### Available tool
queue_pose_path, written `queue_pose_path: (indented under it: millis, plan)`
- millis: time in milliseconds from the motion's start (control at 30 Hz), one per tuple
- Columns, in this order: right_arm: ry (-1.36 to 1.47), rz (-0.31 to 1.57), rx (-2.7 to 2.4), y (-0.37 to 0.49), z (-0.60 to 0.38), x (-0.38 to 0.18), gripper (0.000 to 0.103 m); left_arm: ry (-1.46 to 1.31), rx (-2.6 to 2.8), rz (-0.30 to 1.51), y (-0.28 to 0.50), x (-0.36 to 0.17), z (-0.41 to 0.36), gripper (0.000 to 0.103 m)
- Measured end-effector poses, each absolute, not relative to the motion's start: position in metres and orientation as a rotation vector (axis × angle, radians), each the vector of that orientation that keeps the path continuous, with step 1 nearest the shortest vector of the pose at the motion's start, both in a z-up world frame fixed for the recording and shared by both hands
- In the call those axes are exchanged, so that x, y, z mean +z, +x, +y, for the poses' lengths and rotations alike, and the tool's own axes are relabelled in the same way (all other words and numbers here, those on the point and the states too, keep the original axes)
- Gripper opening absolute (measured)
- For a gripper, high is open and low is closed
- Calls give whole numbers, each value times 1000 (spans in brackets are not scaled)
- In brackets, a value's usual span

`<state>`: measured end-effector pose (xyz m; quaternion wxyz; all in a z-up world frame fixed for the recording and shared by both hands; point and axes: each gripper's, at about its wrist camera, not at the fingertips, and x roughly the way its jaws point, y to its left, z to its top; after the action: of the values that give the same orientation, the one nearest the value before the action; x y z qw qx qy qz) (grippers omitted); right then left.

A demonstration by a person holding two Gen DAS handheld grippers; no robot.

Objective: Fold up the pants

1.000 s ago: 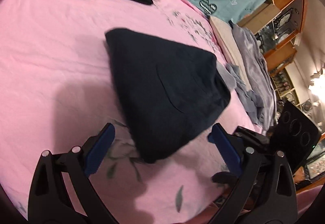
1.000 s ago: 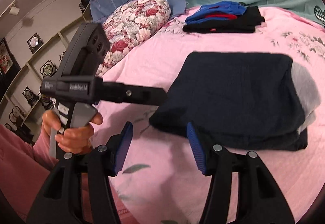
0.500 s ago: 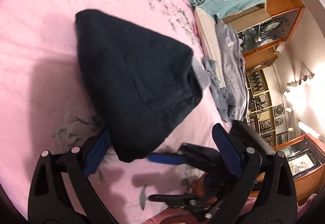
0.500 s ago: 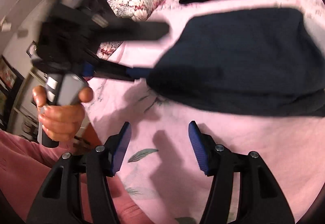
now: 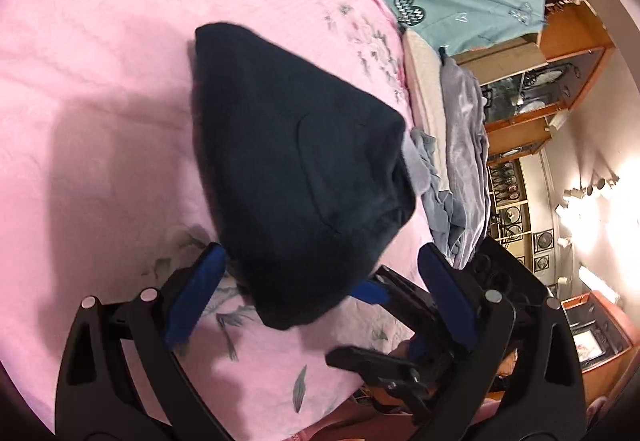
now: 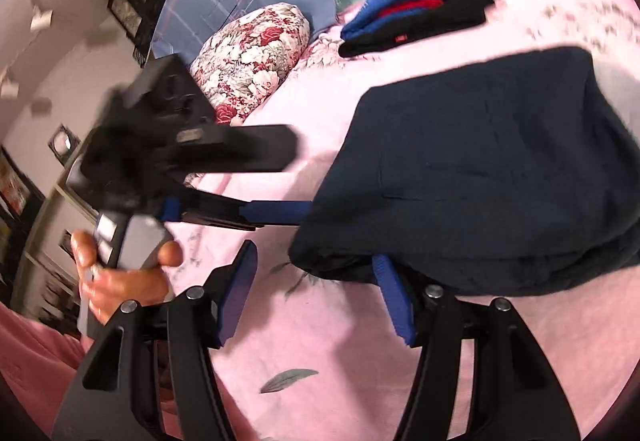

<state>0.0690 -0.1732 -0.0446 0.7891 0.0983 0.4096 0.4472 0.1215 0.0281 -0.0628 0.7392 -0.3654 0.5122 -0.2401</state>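
Both grippers closed in on the folded pants [image 5: 304, 169] — the left gripper [image 5: 320, 297] reached the near corner, and a blue fingertip [image 6: 280, 207] slid beneath it; the right gripper [image 6: 316, 297] met the near edge.

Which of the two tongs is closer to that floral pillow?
Left. The left tongs, at the folded dark pants' near corner, sit below the floral pillow; the right tongs reach the pants' near edge further from it.
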Motion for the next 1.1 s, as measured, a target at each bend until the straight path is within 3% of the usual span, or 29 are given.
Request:
queue_pose_path:
  millis: [267,433,533,600,833,1100]
  plan:
    - [169,866,993,68,-178,-40,61,-775,-605,1189,143,-76,-2,98]
    - [276,701,978,76,-242,0,61,-745,-609,1172,145,-77,-6,96]
    - [349,622,785,103,-291,17,71,-717,-601,1152,142,-76,-9,96]
    - [355,675,658,130,-307,13,71,-695,-590,1140,140,-76,-11,96]
    - [412,1120,564,216,-313,-54,71,-625,-565,1122,137,-73,-18,96]
    - [567,1301,715,217,-312,-72,74,-670,-584,1121,139,-78,-12,97]
